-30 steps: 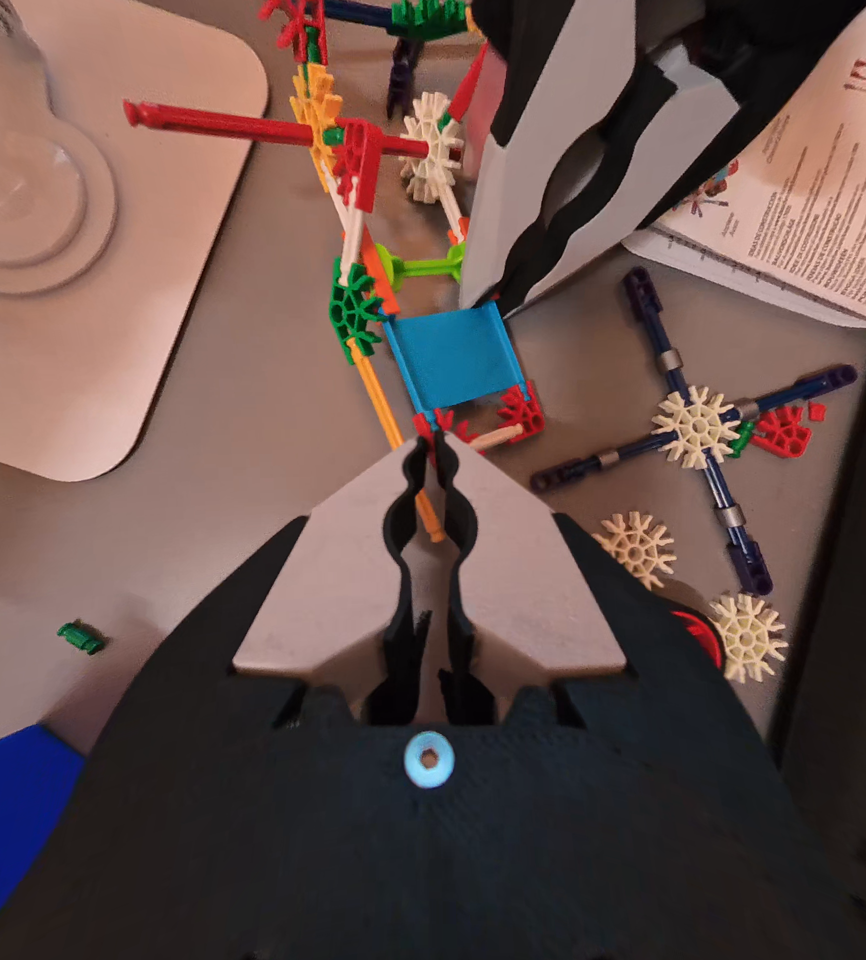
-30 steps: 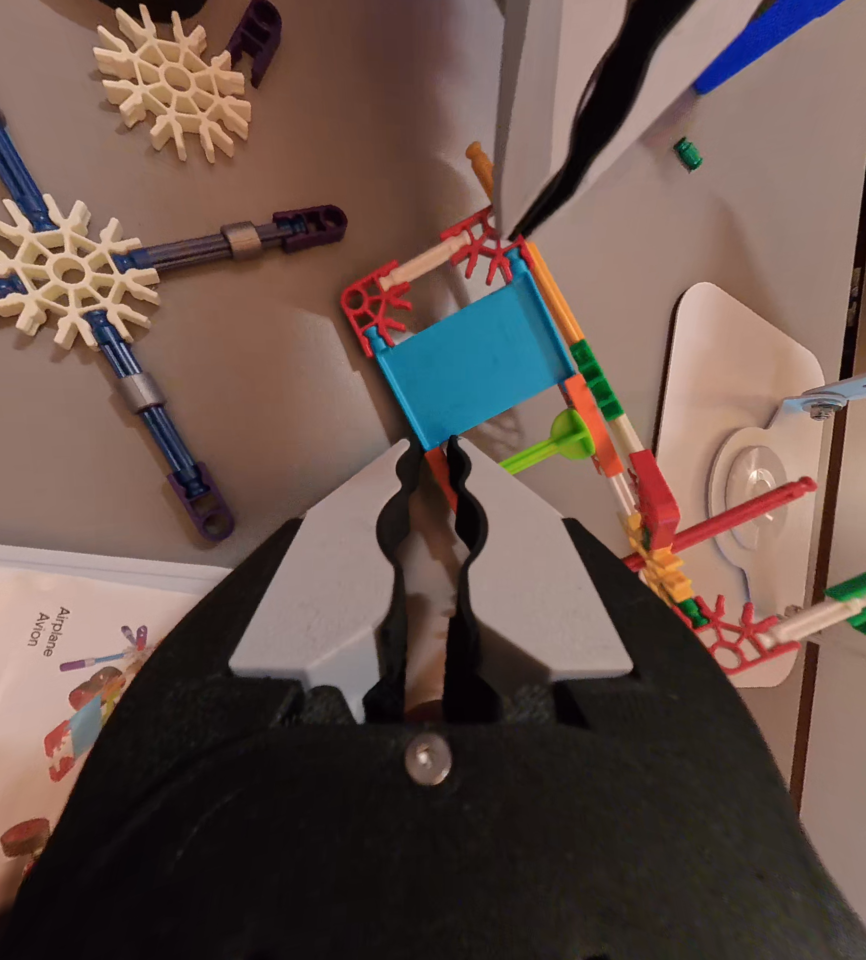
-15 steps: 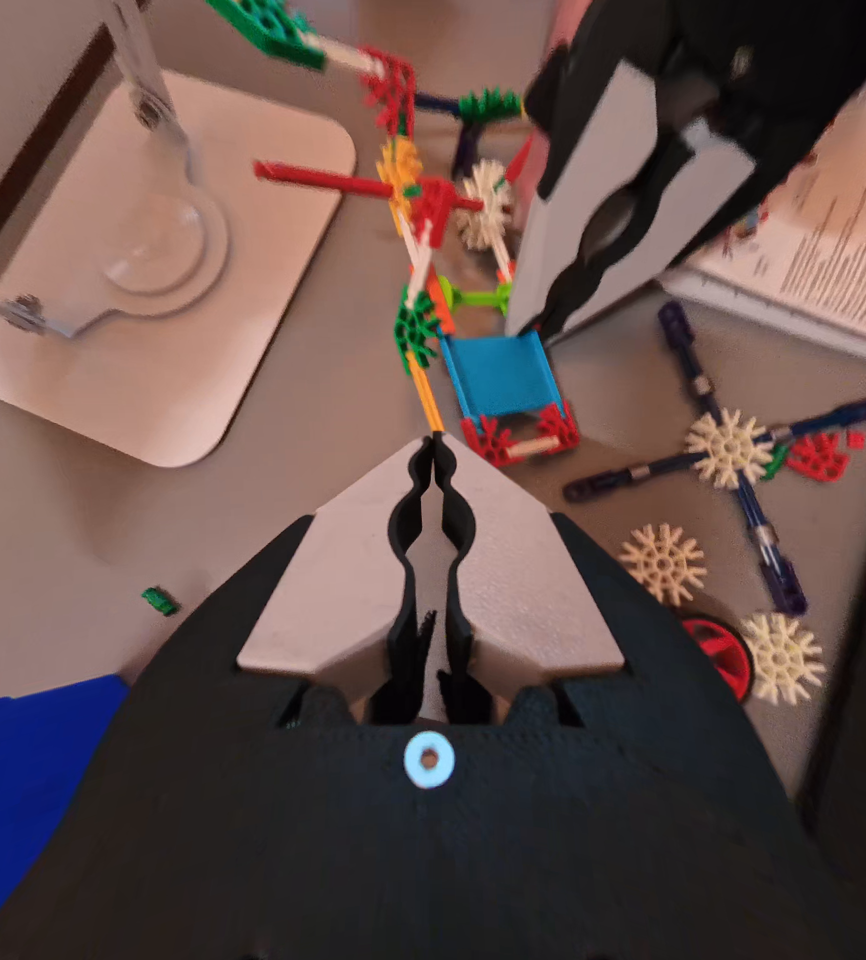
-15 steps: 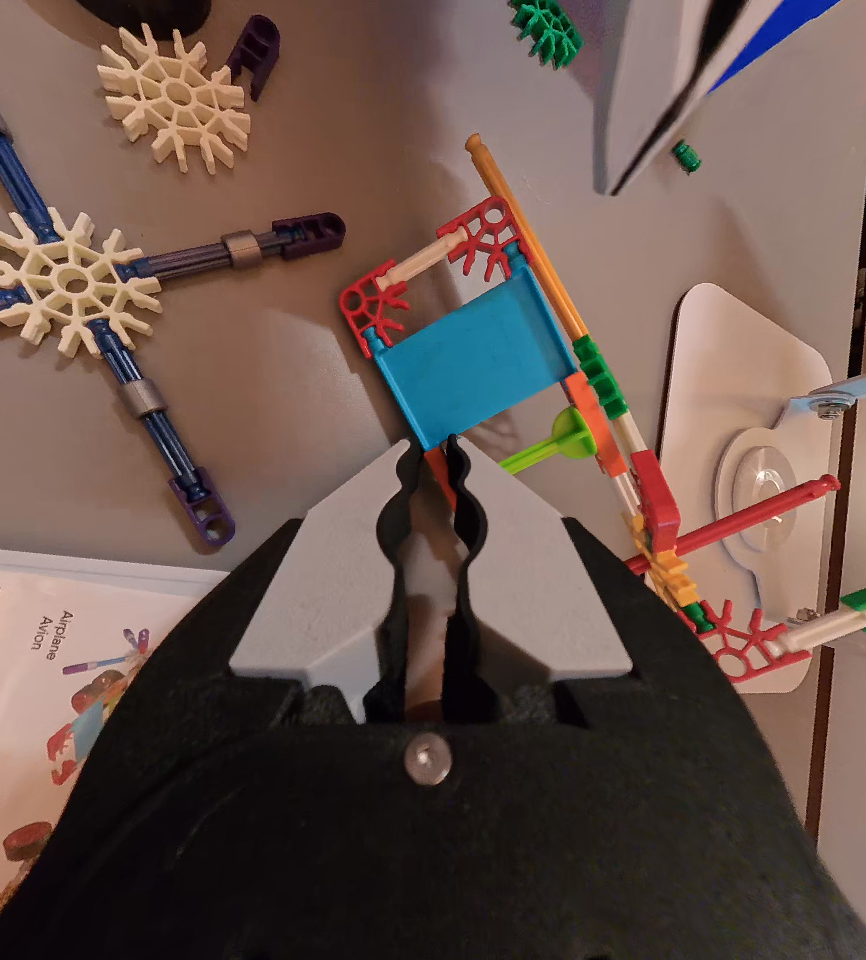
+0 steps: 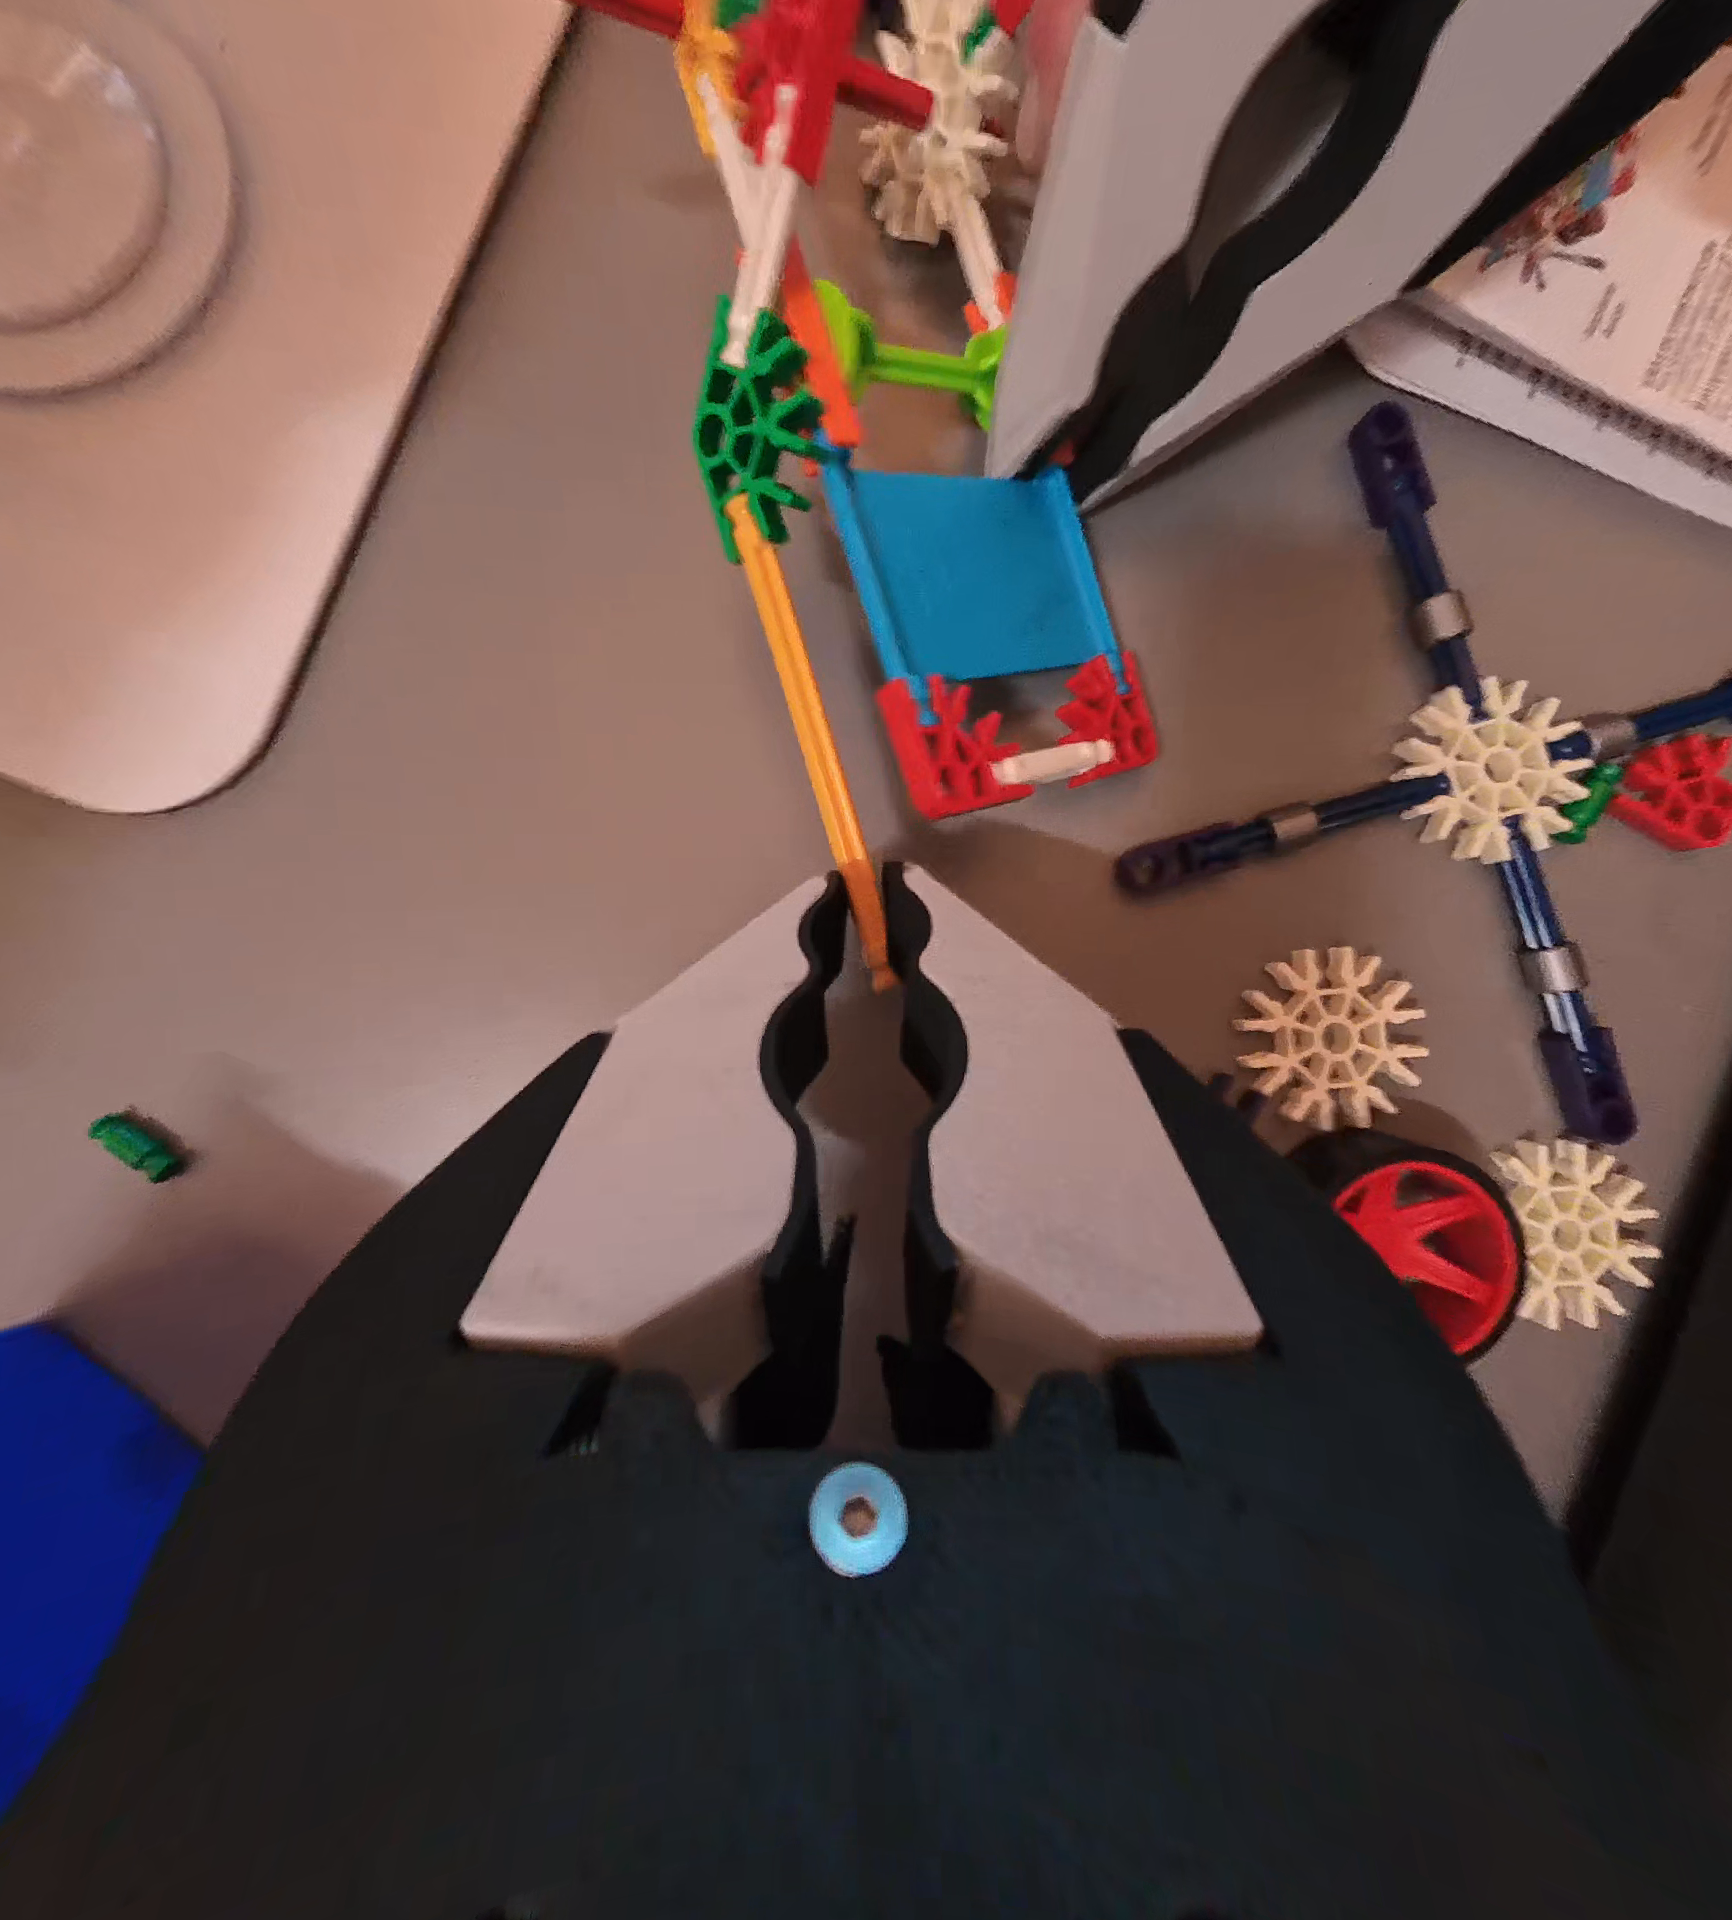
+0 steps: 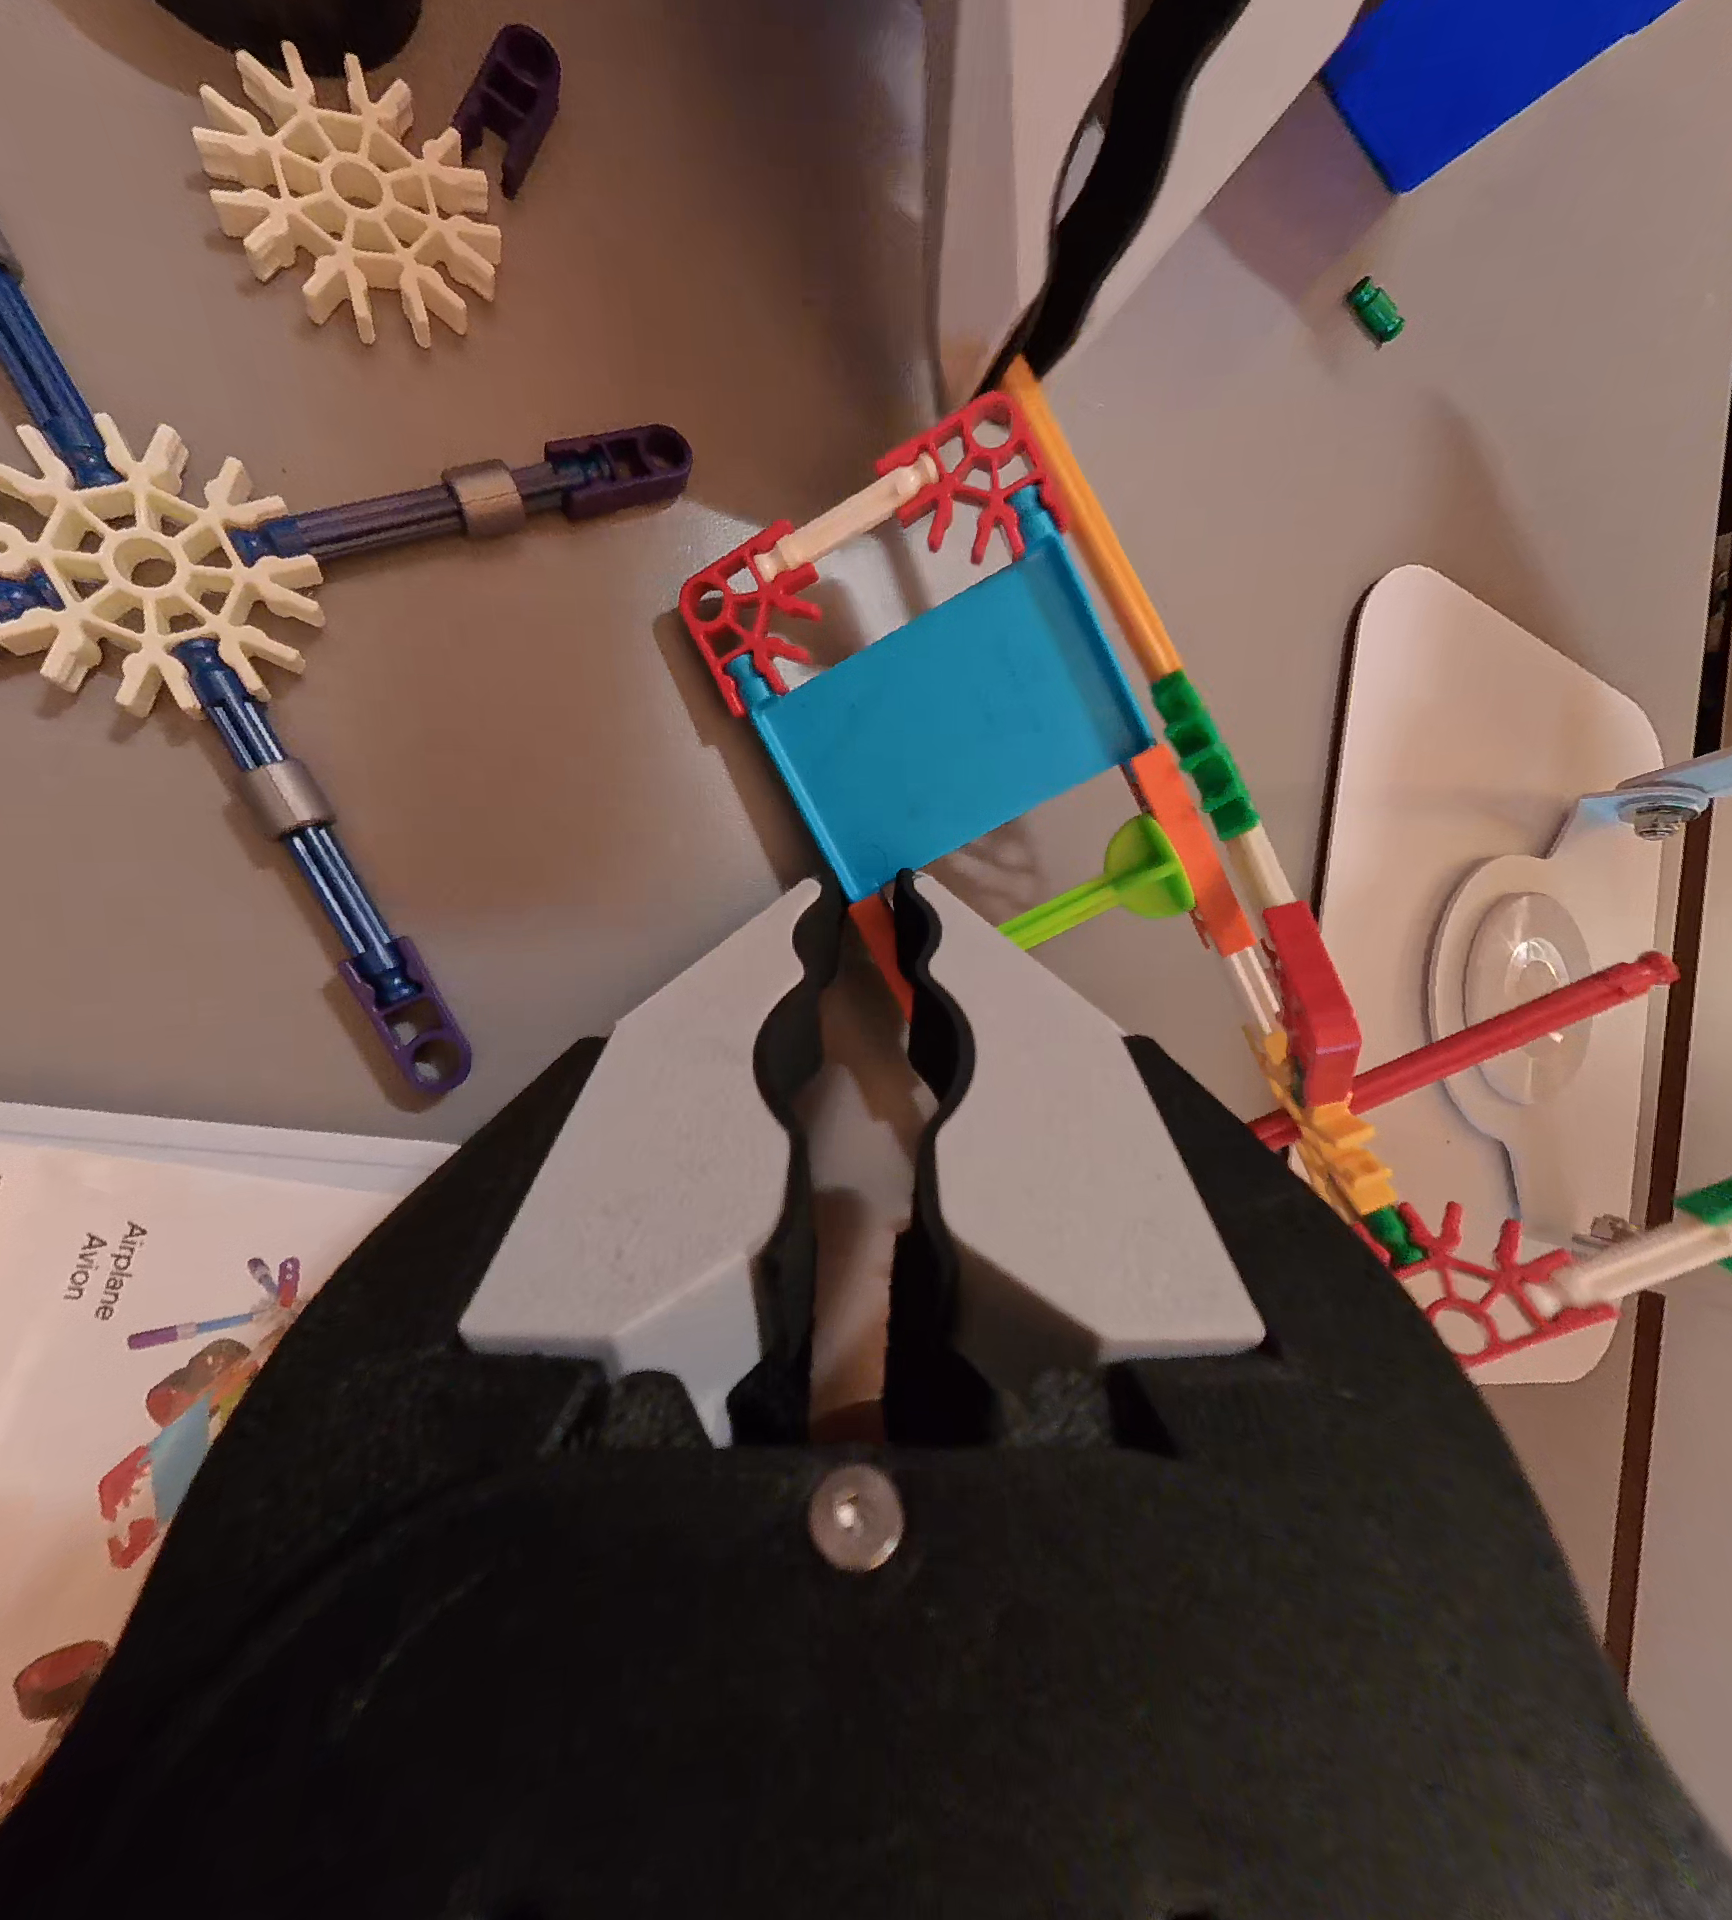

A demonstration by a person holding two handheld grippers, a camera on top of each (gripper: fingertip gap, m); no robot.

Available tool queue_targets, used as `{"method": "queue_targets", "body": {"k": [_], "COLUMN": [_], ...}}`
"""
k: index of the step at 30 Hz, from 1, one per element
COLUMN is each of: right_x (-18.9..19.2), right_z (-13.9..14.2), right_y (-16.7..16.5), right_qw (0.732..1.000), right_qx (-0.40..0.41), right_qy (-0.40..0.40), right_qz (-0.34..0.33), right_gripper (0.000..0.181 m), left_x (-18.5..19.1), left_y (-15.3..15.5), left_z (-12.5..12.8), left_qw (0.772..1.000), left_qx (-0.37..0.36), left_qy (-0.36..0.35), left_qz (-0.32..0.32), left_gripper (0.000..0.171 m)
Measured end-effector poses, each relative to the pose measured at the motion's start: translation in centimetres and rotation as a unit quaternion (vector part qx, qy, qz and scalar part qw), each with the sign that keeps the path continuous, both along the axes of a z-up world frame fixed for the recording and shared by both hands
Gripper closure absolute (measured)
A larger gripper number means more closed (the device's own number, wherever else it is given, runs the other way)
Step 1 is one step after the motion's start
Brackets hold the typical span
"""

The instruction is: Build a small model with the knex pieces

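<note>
A colourful rod-and-connector model lies on the grey table, with a blue panel point(image 5: 966, 571) point(image 6: 945, 727) framed by red corner connectors. A long orange rod point(image 5: 800, 665) point(image 6: 1101, 540) runs along its side. My left gripper point(image 5: 862, 883) is shut on the free end of that rod; it also shows in the right wrist view point(image 6: 1023, 358). My right gripper point(image 6: 862, 883) is shut on an orange connector point(image 6: 872, 930) at the panel's other corner; it shows in the left wrist view point(image 5: 1059, 468).
A cross of dark blue rods on a cream snowflake hub point(image 5: 1490, 769) point(image 6: 129, 566) lies nearby, with loose cream snowflakes point(image 5: 1329, 1039) and a red wheel point(image 5: 1423, 1247). There is also a booklet point(image 6: 62, 1351), a white stand base point(image 5: 166, 416) point(image 6: 1464, 831), a small green piece point(image 5: 135, 1143) and a blue object point(image 5: 10, 1507). The left gripper's tips are roughly 9 centimeters from the right gripper's. The right gripper is farther from the small green piece point(image 5: 135, 1143), some 20 centimeters, than the left, some 15 centimeters. Look for it in the right wrist view point(image 6: 1381, 307) too.
My left gripper drew back off the model half a second ago and has now come back onto the orange rod's end. My right gripper has kept its hold.
</note>
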State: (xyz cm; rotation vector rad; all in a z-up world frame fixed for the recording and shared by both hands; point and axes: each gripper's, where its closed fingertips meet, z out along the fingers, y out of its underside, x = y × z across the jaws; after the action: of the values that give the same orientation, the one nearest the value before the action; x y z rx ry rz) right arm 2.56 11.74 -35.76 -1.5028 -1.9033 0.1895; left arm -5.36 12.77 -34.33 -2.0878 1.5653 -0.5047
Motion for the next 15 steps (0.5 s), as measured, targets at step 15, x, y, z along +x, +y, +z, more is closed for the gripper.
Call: {"method": "queue_targets", "body": {"k": [15], "right_x": [0.0], "right_z": [0.1], "right_y": [0.0], "right_qw": [1.000], "right_qx": [-0.006], "right_qy": [0.003], "right_qz": [-0.003], "right_gripper": [0.174], "left_x": [0.9], "left_y": [-1.5], "left_z": [3.4], "left_qw": [0.999], "left_qx": [0.015], "left_qy": [-0.041], "left_qz": [-0.018], "left_gripper": [0.165]}}
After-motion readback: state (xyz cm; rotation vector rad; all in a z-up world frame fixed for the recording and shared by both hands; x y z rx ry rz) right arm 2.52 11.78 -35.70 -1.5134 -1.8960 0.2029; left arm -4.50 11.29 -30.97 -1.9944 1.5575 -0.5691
